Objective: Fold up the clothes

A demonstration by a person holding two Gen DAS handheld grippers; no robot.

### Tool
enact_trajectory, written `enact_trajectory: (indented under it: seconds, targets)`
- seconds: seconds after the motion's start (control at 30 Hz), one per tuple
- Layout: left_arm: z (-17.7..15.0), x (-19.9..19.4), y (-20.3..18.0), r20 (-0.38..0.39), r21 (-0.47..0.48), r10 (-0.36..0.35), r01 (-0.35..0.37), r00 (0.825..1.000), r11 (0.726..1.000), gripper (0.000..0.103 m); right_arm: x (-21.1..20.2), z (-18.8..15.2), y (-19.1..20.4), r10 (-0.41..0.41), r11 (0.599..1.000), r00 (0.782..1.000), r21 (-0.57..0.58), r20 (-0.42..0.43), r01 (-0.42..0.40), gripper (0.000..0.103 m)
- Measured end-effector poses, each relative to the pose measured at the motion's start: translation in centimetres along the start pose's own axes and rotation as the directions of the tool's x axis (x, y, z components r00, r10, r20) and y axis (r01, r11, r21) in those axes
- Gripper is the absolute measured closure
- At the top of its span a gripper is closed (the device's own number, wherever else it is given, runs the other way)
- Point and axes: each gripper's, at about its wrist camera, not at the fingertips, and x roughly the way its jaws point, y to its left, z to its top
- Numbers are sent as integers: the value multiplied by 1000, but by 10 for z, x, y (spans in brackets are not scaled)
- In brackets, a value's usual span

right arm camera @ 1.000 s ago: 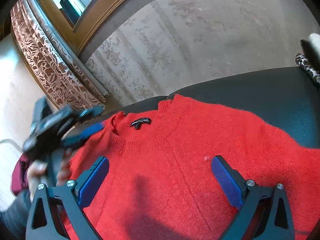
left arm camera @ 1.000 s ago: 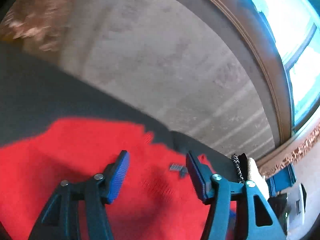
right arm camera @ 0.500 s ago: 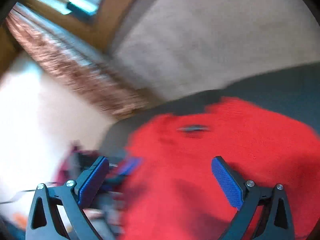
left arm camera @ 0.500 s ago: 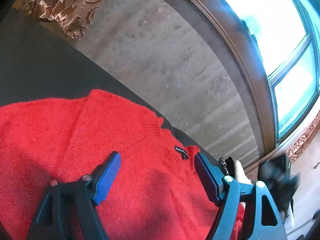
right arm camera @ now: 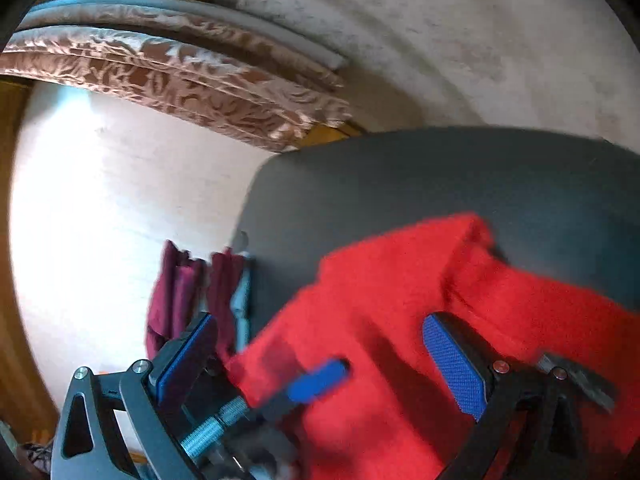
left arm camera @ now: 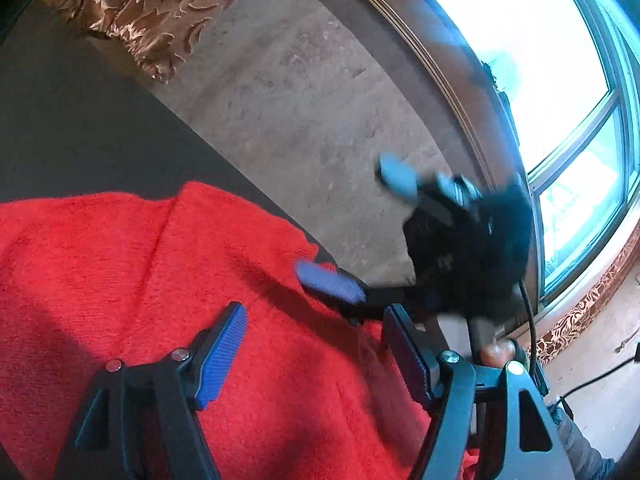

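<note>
A red knitted sweater (left arm camera: 132,272) lies spread on a dark grey surface (left arm camera: 72,136); it also shows in the right wrist view (right arm camera: 400,288). My left gripper (left arm camera: 316,344) is open just above the sweater, with nothing between its blue pads. My right gripper (right arm camera: 320,352) is open over the sweater's left part. The right gripper crosses the left wrist view as a blurred black shape (left arm camera: 460,248) with one blue pad (left arm camera: 332,282) by the sweater's edge. One blue finger of the left gripper (right arm camera: 316,380) shows blurred in the right wrist view.
A grey patterned wall (left arm camera: 304,92) stands behind the dark surface (right arm camera: 400,184). A bright window (left arm camera: 560,92) and brown patterned curtains (left arm camera: 152,12) are at the back. Dark red cloth (right arm camera: 180,296) hangs off the surface's left end, above a pale floor (right arm camera: 100,208).
My right gripper has swung left toward the sweater's left edge and now crosses in front of my left gripper. My left gripper has shifted only a little. Both stay open.
</note>
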Motion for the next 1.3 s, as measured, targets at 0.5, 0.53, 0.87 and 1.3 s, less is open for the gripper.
enact_trajectory:
  seconds: [0.5, 0.53, 0.87, 1.3]
  targets:
    - [-9, 7, 2, 5, 2, 0, 0, 1000, 1000, 32, -20, 1, 15, -208, 975, 978, -71, 28, 209, 0]
    - [-10, 8, 2, 5, 1, 0, 0, 1000, 1000, 32, -13, 0, 12, -194, 979, 981, -70, -9, 193, 0]
    - [-9, 7, 4, 12, -3, 13, -13, 1000, 1000, 37, 37, 22, 9, -30, 999, 999, -17, 31, 31, 0]
    - [-4, 6, 6, 6, -4, 26, -26, 1000, 1000, 38, -72, -31, 0, -286, 957, 940, 18, 187, 288, 0]
